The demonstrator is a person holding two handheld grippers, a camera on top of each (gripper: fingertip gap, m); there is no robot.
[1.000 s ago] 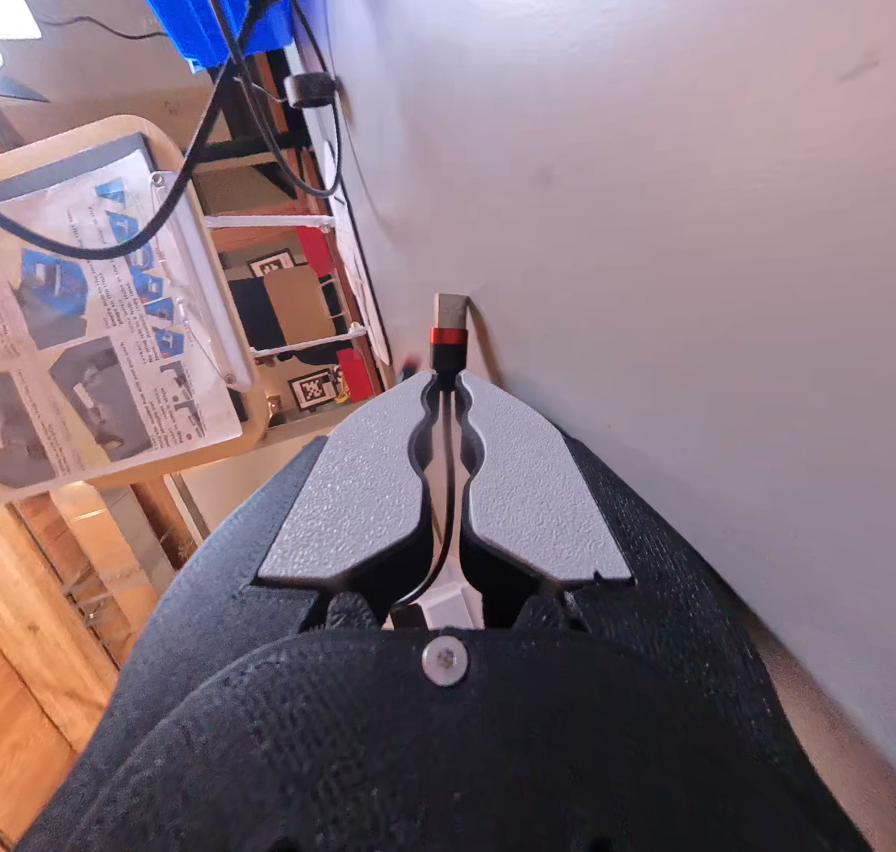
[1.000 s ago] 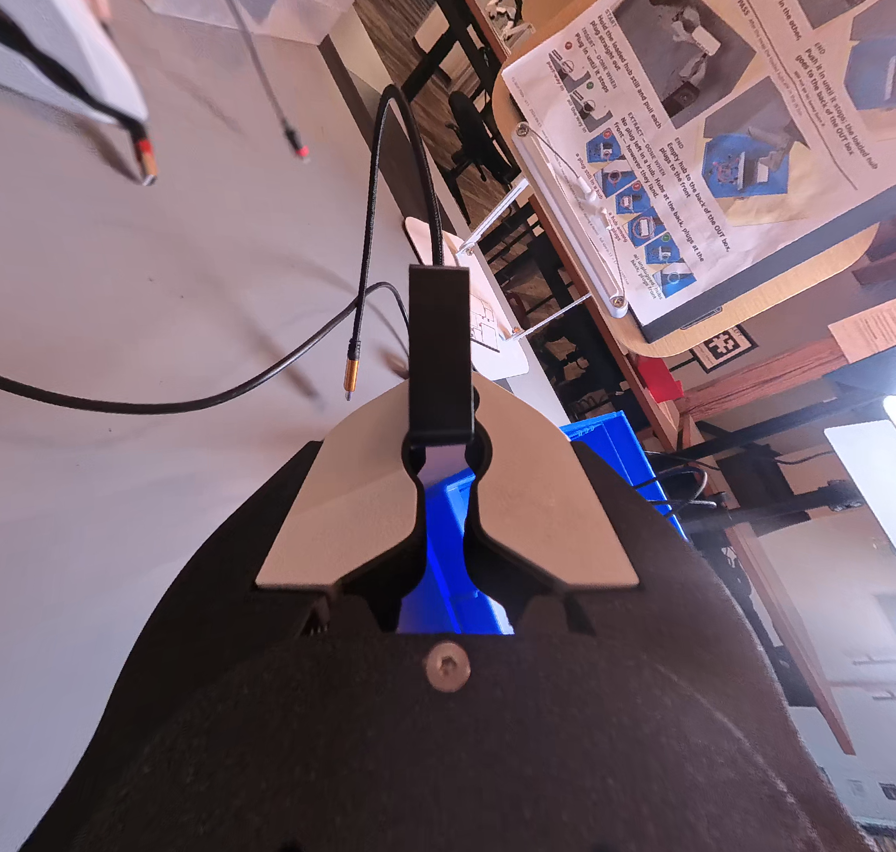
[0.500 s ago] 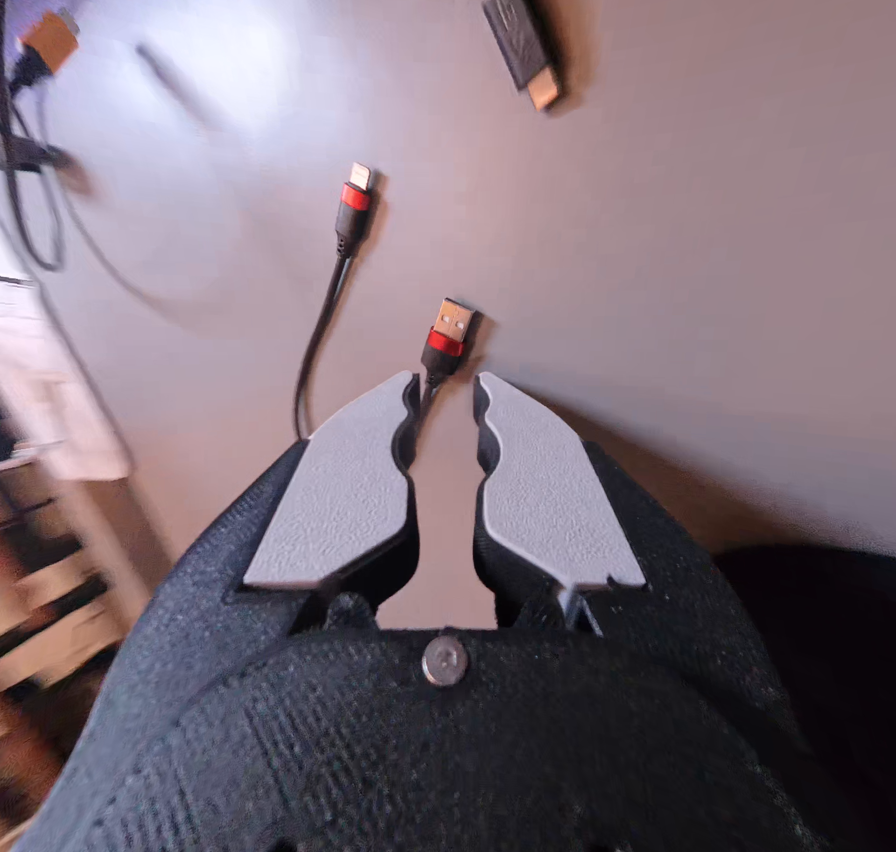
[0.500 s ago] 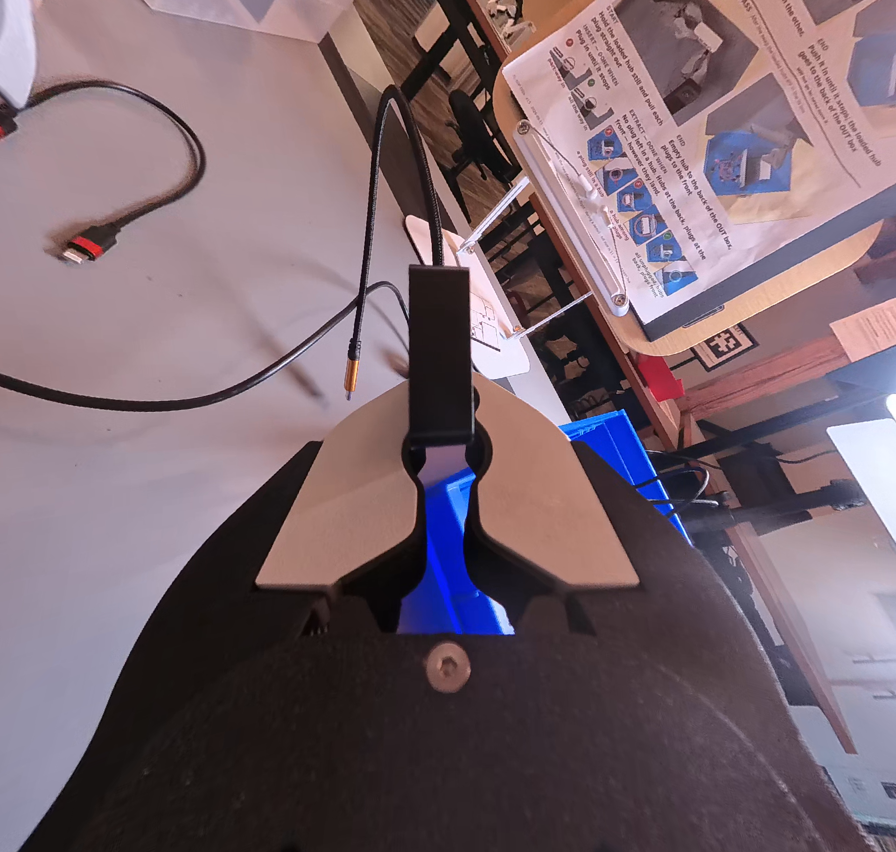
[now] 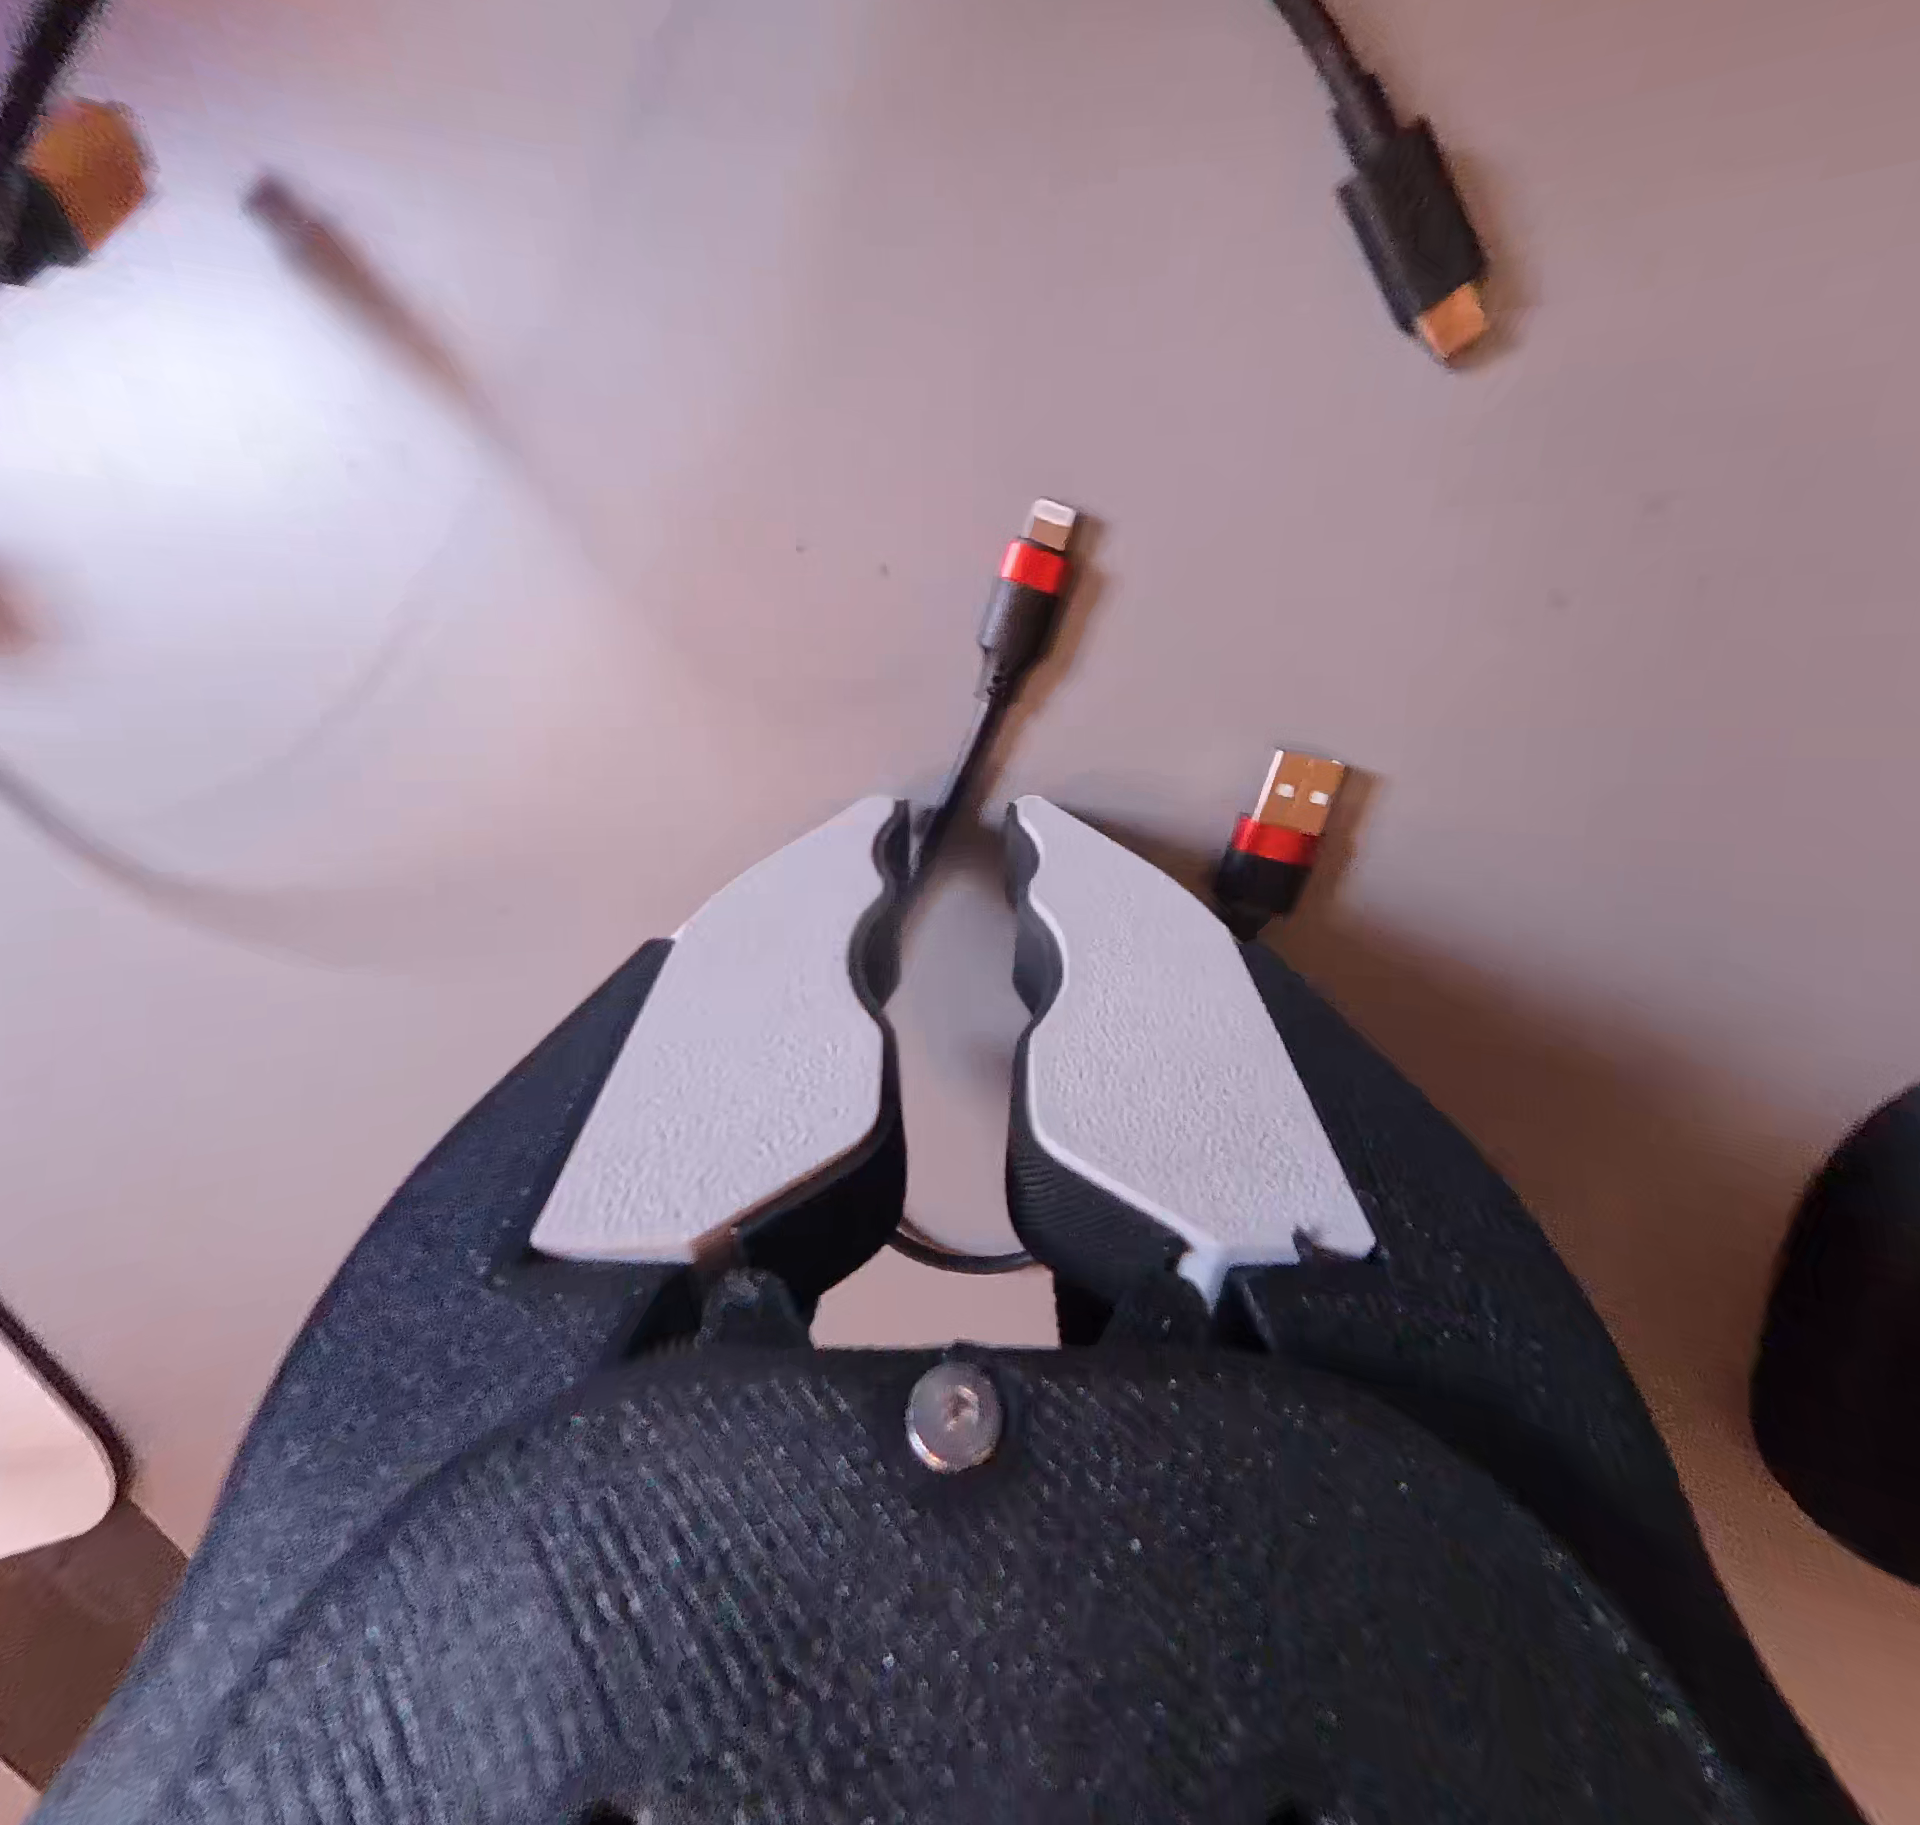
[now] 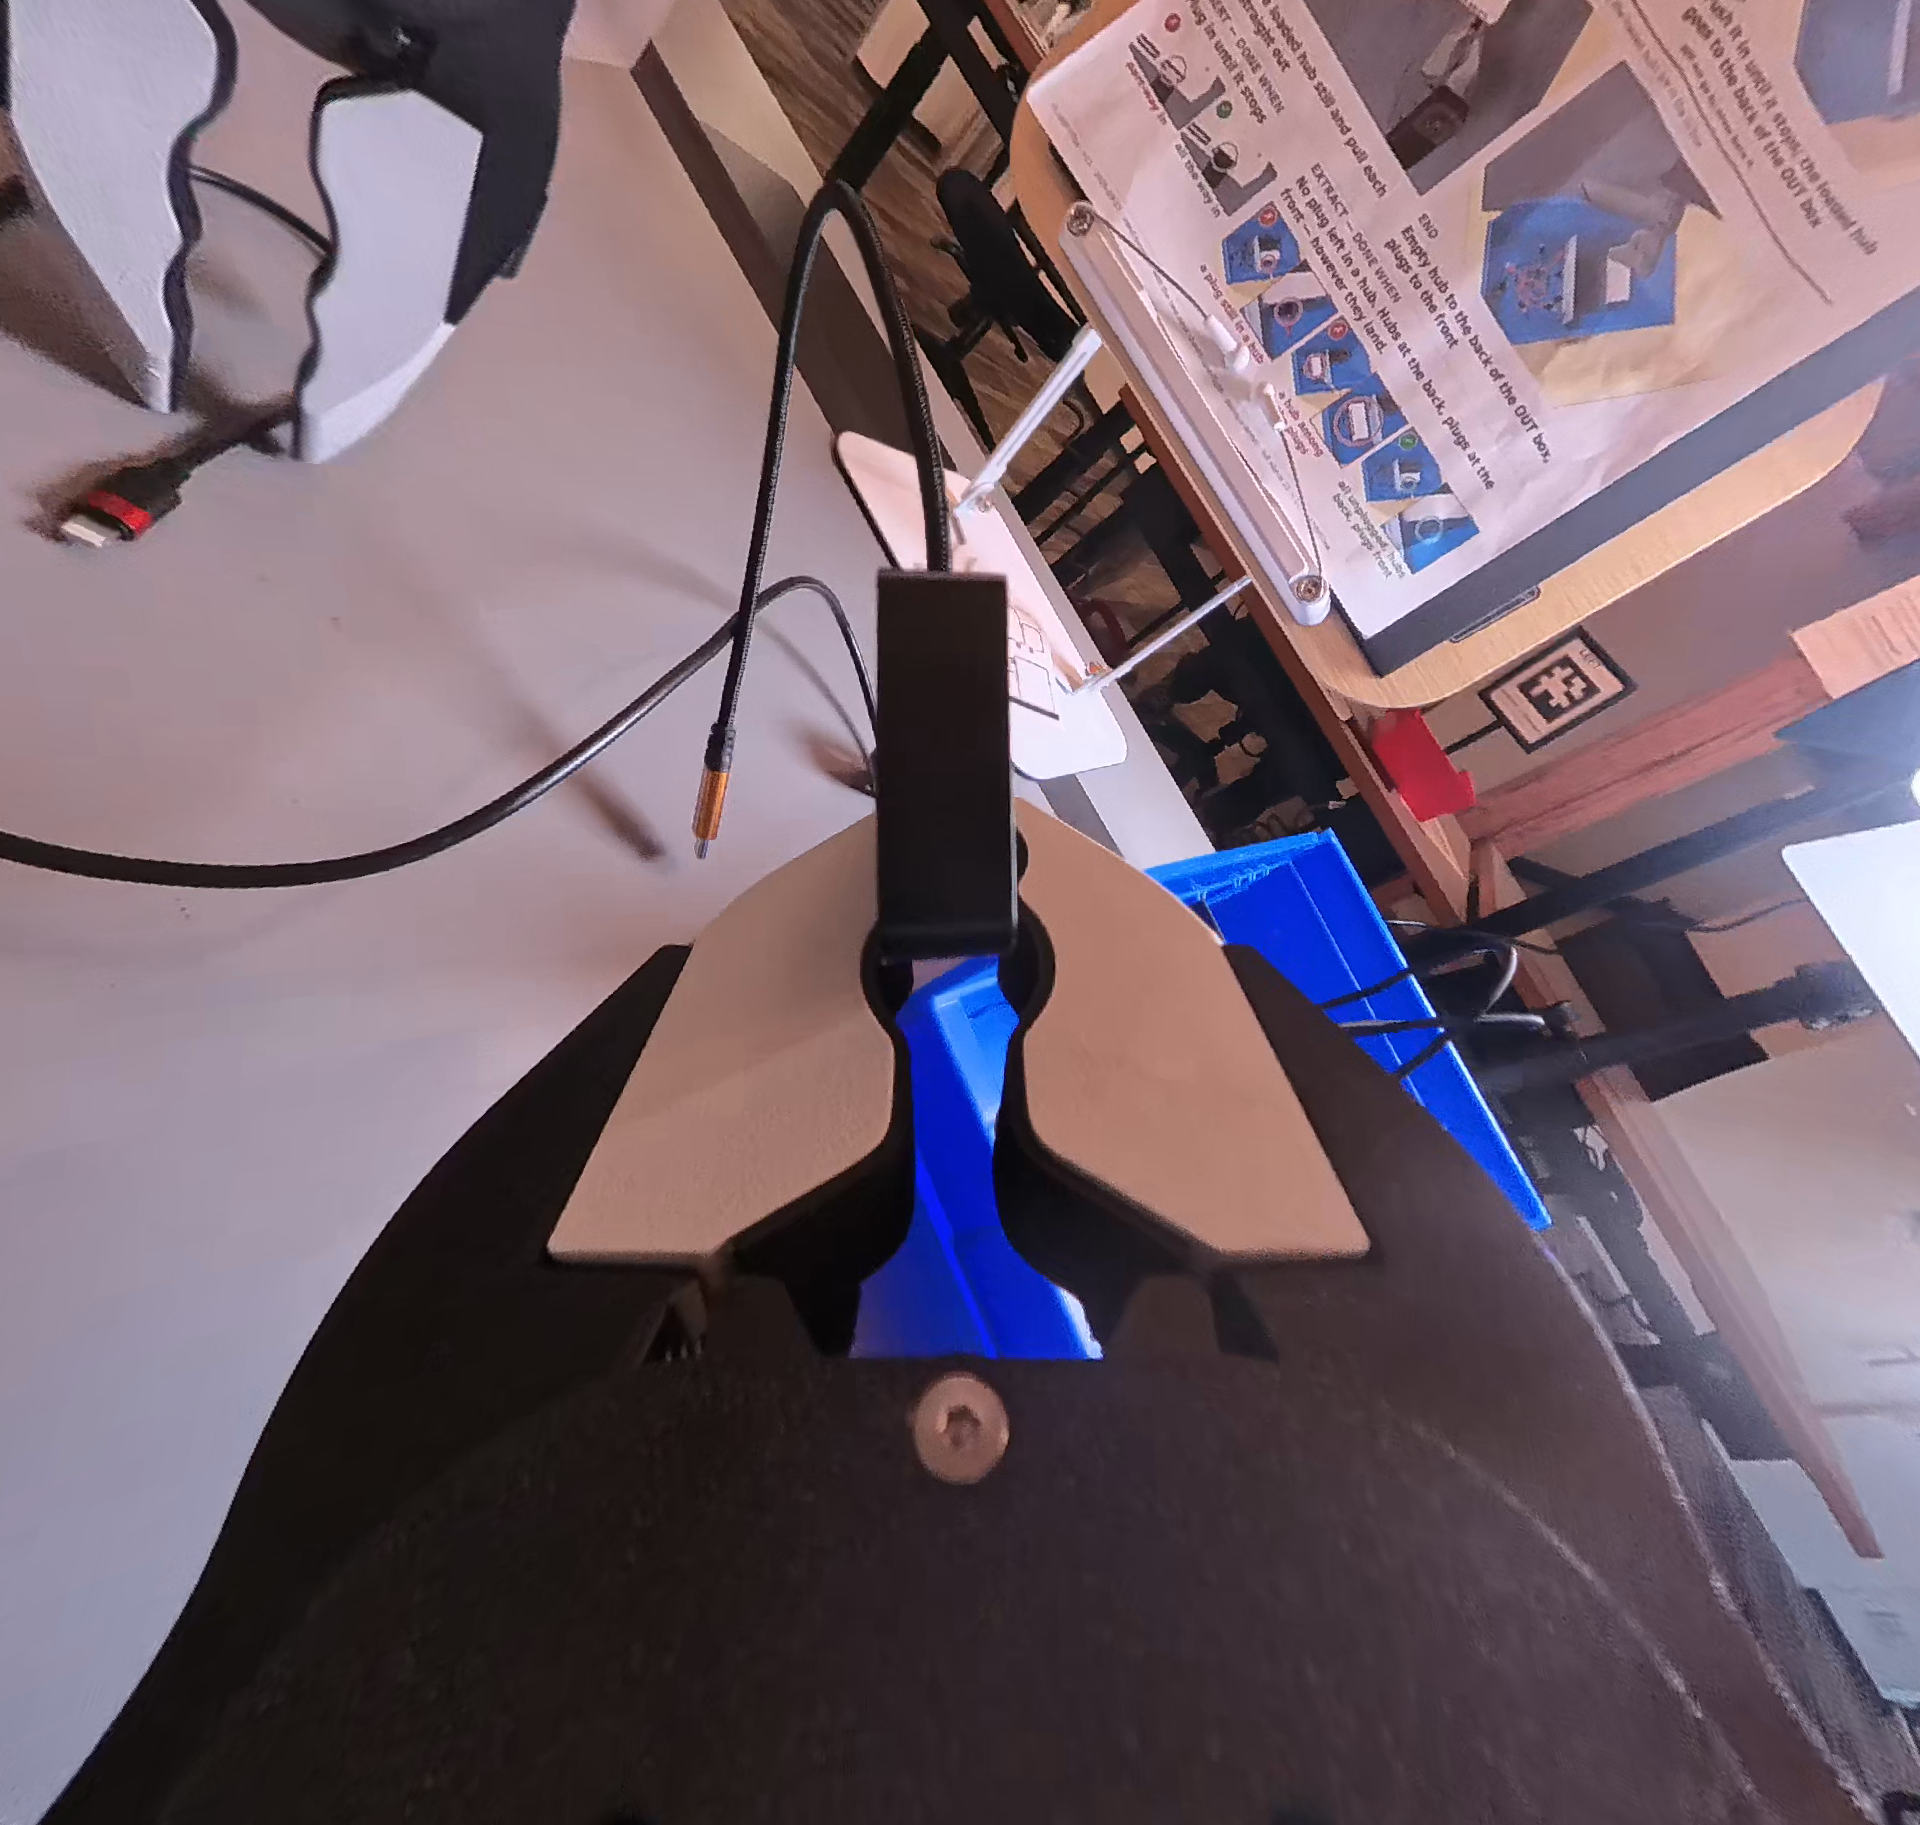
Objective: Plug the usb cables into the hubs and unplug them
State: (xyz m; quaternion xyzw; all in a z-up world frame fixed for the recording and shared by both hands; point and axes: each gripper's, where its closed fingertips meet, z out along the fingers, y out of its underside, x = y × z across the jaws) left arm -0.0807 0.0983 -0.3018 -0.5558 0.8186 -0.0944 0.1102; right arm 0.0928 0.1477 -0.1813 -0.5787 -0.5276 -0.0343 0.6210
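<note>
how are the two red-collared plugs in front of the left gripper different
The wide plug has a broad, flat gold-toned metal end; the narrow plug has a slim, small tip. The narrow plug lies ahead of the left gripper; the wide plug lies beside its right finger. Both have red collars and black cable.

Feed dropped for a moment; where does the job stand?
Done: nothing shows plugged in; the red-collared USB plug lies free on the table.
In hand: the right gripper clamps the hub; the left gripper is open over that cable's thin end.
Left: plugging in and unplugging.
</note>
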